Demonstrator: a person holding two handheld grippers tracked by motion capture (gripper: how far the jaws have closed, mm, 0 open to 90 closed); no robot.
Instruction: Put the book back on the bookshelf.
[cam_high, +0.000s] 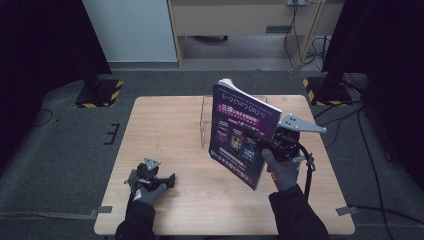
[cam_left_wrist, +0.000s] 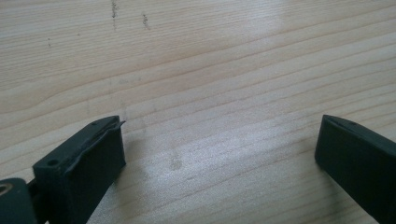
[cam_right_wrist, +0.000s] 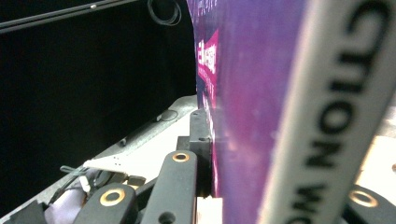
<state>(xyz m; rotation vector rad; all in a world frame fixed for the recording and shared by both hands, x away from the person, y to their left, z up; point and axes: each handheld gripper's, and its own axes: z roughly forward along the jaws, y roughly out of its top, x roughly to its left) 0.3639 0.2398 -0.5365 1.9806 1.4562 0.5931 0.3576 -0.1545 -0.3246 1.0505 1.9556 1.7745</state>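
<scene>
Here we note the right gripper (cam_high: 254, 136) clamped tight on a purple book (cam_high: 241, 134), holding it upright and tilted above the right half of the wooden table (cam_high: 165, 125), just in front of a clear acrylic stand (cam_high: 203, 120). In the right gripper view the jaws pinch the book (cam_right_wrist: 252, 93) near its spine. The left gripper (cam_high: 167, 181) rests low on the table's near left, jaws spread wide, nothing between them but bare wood (cam_left_wrist: 196, 70).
</scene>
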